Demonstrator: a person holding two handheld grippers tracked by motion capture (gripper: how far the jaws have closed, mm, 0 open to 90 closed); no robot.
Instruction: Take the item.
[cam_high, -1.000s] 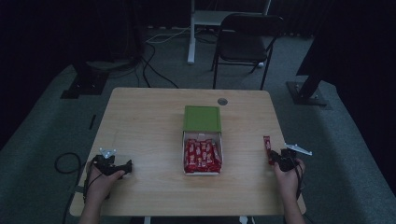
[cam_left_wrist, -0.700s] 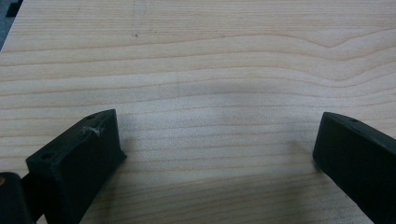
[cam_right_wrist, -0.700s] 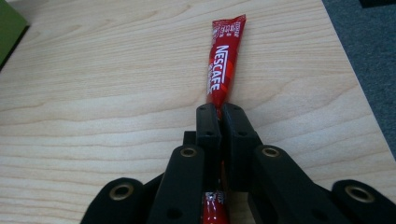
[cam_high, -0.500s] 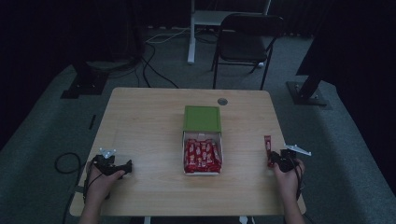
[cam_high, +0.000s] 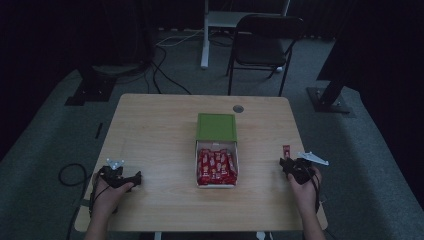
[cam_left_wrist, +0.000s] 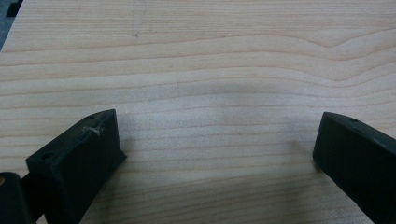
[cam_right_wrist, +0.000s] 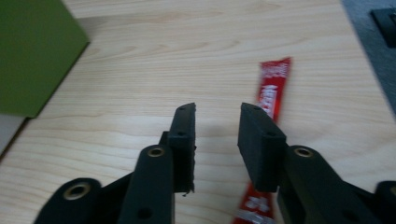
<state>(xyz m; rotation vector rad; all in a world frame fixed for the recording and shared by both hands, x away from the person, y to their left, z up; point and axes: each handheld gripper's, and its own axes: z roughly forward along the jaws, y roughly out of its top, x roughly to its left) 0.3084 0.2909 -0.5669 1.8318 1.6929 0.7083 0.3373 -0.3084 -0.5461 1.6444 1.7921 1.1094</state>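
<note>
A single red sachet (cam_high: 286, 149) lies flat on the wooden table (cam_high: 150, 130) at the right. My right gripper (cam_high: 285, 161) sits just behind it; its jaws have just been opening. In the right gripper view the right gripper (cam_right_wrist: 217, 116) has a clear gap with nothing between the pads, and the sachet (cam_right_wrist: 275, 79) runs on the table under the right-hand jaw. My left gripper (cam_high: 137, 176) rests at the table's front left; in its own view the left gripper (cam_left_wrist: 215, 140) stands wide open over bare wood. A white box (cam_high: 216, 185) at the centre holds several red sachets (cam_high: 216, 166).
The box's green lid (cam_high: 216, 127) folds back toward the far side, and its corner shows as the green lid (cam_right_wrist: 32, 60) in the right gripper view. A round grommet (cam_high: 238, 108) sits near the far edge. Beyond the table stand a dark chair (cam_high: 265, 45) and floor cables (cam_high: 165, 75).
</note>
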